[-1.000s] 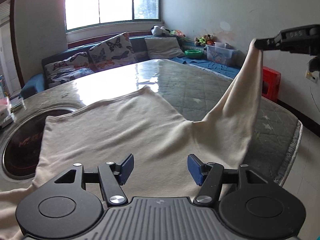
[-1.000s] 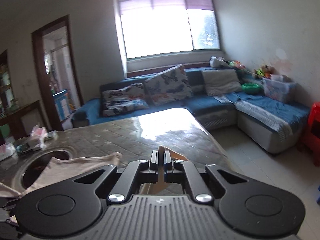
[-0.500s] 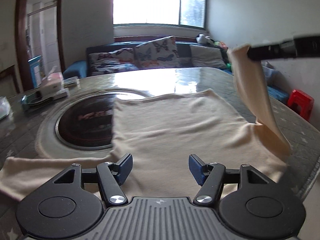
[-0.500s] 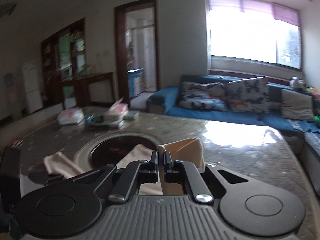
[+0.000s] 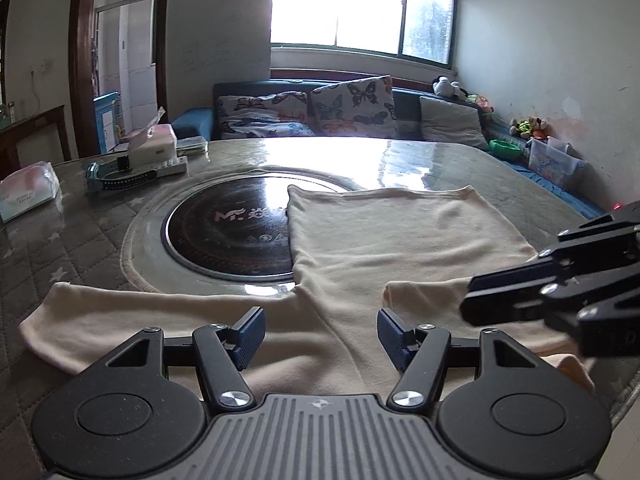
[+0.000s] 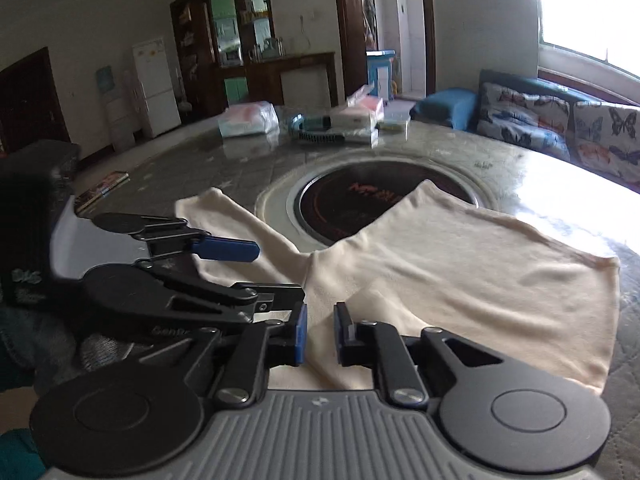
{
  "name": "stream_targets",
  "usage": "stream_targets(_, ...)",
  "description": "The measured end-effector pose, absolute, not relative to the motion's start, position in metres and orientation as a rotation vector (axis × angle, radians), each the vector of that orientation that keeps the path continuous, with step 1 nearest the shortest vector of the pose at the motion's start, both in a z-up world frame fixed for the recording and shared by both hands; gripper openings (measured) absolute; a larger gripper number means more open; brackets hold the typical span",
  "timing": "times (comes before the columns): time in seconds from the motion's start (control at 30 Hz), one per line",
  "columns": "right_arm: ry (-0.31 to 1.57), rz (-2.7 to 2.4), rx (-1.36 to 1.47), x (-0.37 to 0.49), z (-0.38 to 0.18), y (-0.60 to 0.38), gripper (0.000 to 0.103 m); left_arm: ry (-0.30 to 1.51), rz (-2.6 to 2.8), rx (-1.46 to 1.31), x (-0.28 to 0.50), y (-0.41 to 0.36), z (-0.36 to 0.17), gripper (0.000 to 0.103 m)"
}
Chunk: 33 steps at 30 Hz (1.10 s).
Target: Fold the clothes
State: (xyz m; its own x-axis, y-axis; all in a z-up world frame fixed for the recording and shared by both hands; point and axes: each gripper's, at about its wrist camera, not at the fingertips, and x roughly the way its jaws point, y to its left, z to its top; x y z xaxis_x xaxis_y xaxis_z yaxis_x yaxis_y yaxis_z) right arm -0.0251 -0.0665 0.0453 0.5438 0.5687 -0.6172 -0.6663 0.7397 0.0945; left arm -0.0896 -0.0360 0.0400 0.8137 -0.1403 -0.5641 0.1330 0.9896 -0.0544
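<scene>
A cream long-sleeved shirt (image 5: 400,240) lies flat on the round table, partly over the black cooktop (image 5: 228,228). One sleeve (image 5: 120,320) stretches out to the left. The other sleeve (image 5: 420,300) lies folded back across the body. My left gripper (image 5: 320,330) is open just above the shirt's near edge, nothing between its fingers. My right gripper (image 6: 320,334) hovers low over the folded sleeve (image 6: 372,308); its jaws are opening, a narrow gap shows between the pads, and the cloth lies under them, not pinched. The right gripper (image 5: 468,300) also enters from the right in the left wrist view.
Tissue packs (image 5: 26,190) and a box with a cable device (image 5: 152,146) sit at the table's far left. The quilted table cover (image 5: 80,248) ends in a rounded edge near me. A blue sofa (image 5: 340,112) stands beyond; a book (image 6: 102,188) lies near the left edge.
The right gripper came down from high on the right, carrying the sleeve leftward over the shirt's body; the sleeve now lies on it and the pads have parted. The left gripper's view swung left.
</scene>
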Motion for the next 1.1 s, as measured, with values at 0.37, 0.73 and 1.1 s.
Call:
stream_targets(0.37, 0.748, 0.444, -0.109, -0.029, 0.035, -0.170, 0.020, 0.621, -0.288, 0.046, -0.078, -0.074, 0.034, 0.050)
stream_targets(0.73, 0.735, 0.427, -0.164, -0.034, 0.037, -0.195, 0.023, 0.650, -0.301, 0.095, -0.077, -0.090, 0.026, 0.009)
stream_targets(1.1, 0.731, 0.369, -0.226, -0.009, 0.046, -0.215, 0.028, 0.577, -0.265, 0.057, -0.087, -0.077, 0.051, 0.006)
